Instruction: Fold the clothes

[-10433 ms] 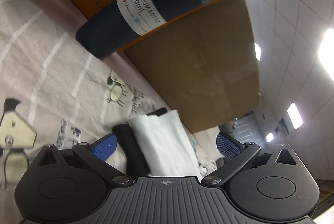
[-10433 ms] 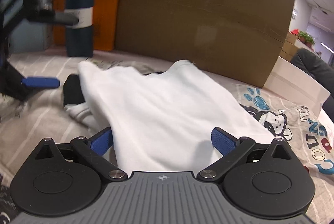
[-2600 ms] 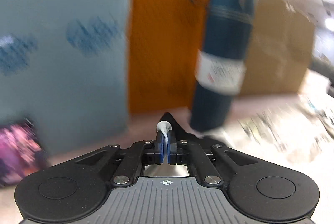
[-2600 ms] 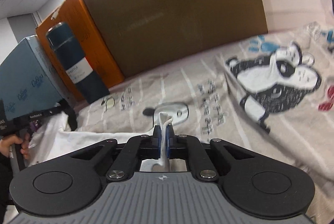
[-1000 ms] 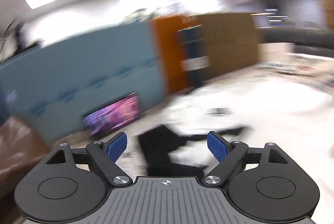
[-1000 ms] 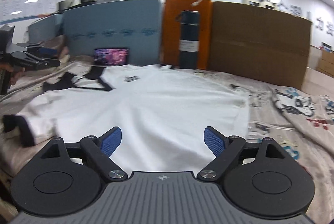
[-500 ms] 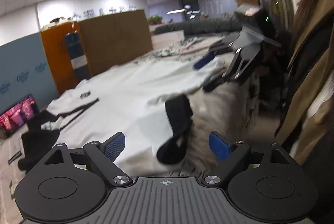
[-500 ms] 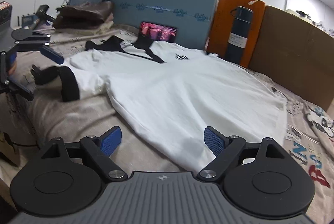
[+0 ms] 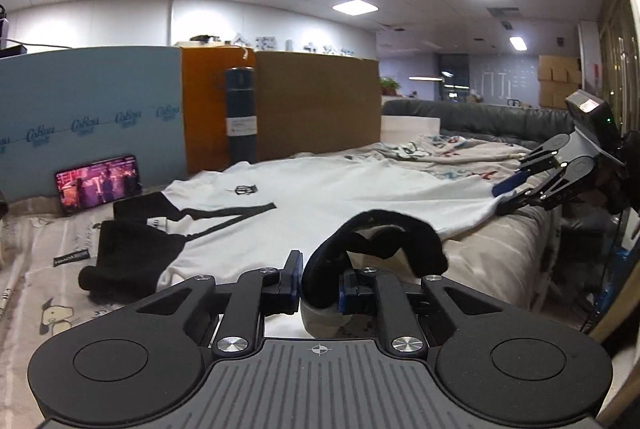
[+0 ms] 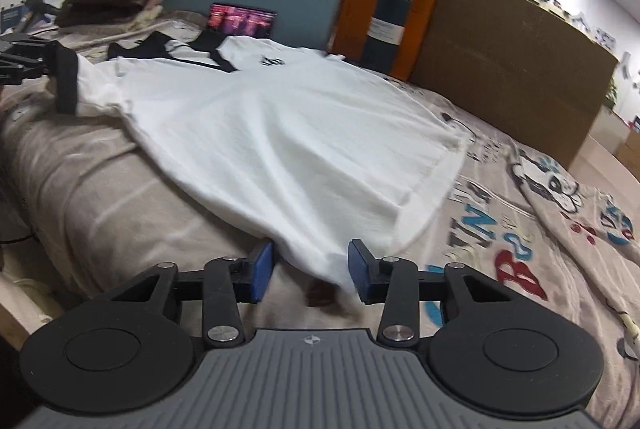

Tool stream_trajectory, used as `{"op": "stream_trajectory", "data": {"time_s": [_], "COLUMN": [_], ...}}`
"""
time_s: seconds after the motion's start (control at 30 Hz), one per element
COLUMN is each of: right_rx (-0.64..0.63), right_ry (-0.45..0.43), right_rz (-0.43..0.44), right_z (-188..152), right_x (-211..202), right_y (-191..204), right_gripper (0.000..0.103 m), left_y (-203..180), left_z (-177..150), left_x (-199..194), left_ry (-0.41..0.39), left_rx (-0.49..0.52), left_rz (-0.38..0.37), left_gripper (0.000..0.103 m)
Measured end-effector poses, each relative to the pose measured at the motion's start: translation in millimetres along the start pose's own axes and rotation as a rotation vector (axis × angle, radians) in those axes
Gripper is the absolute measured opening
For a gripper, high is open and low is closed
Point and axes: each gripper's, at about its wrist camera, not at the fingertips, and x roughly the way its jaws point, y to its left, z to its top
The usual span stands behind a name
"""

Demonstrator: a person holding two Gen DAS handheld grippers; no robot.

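White T-shirt (image 10: 288, 133) lies spread flat across the bed (image 10: 80, 181), near side along the front edge. Left gripper (image 9: 318, 283) is pinching the black sleeve cuff (image 9: 376, 237), likely to start a fold. Right gripper (image 10: 310, 277), jaws part-open, straddles the hem corner (image 10: 320, 261); actual contact is hidden underneath.

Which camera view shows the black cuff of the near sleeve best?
The left wrist view: the black sleeve cuff fills the foreground, curling up between the left gripper fingers. The right wrist view shows the same cuff only small at the far left edge, beside that gripper.
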Motion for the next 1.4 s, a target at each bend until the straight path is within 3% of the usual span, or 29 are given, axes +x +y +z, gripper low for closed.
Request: {"op": "stream_trajectory", "data": {"time_s": [0.07, 0.2, 0.33, 0.43, 0.6, 0.83, 0.93, 0.97, 1.0, 1.07, 1.17, 1.3, 1.4], "right_rx": [0.012, 0.037, 0.056, 0.052, 0.101, 0.153, 0.190, 0.207, 0.227, 0.281, 0.396, 0.576, 0.731], "right_ry": [-0.004, -0.098, -0.204, -0.251, -0.255, -0.168, -0.137, -0.129, -0.120, -0.108, -0.131, -0.212, -0.277], "right_rz": [0.009, 0.044, 0.045, 0.076, 0.109, 0.179, 0.190, 0.188, 0.178, 0.141, 0.052, -0.048, -0.053], "right_z": [-0.9, 0.3, 20.4, 36.1, 54.4, 64.3, 63.8, 62.2, 59.1, 51.9, 41.3, 25.4, 11.6], "right_x": [-2.2, -28.2, -34.2, -28.7, -3.3, 47.2, 65.5, 70.5, 74.4, 78.7, 69.3, 40.5, 15.8], "right_y": [-2.7, -2.6, -21.4, -35.6, -73.6, -110.9, -120.1, -122.6, -125.1, -130.4, -132.2, -125.5, -113.4], "right_gripper": [0.004, 0.003, 0.003, 0.003, 0.003, 0.003, 0.003, 0.005, 0.006, 0.024, 0.036, 0.060, 0.074], "left_y": [-2.7, -9.1, 0.1, 16.3, 48.8, 83.5, 100.5, 106.6, 112.7, 122.6, 135.5, 133.3, 112.6], "left_z": [-1.1, 11.4, 45.7, 73.5, 106.4, 104.7, 99.3, 97.5, 95.8, 93.6, 91.1, 69.6, 52.6], "left_x": [-2.8, -17.8, -4.5, 19.4, 72.3, 145.6, 162.3, 163.4, 164.2, 158.4, 136.3, 86.0, 66.1], "left_ry": [-0.005, -0.053, -0.132, -0.145, -0.057, 0.182, 0.246, 0.250, 0.251, 0.238, 0.201, 0.129, 0.160], "left_rx": [0.003, 0.049, 0.152, 0.219, 0.254, 0.170, 0.085, 0.047, 0.010, -0.044, -0.135, -0.296, -0.305], "left_rz": [-0.004, 0.015, 0.107, 0.151, 0.115, 0.034, 0.082, 0.095, 0.106, 0.136, 0.186, 0.097, 0.041], "left_gripper": [0.008, 0.007, 0.007, 0.008, 0.008, 0.016, 0.038, 0.054, 0.061, 0.061, 0.060, 0.060, 0.059]}}
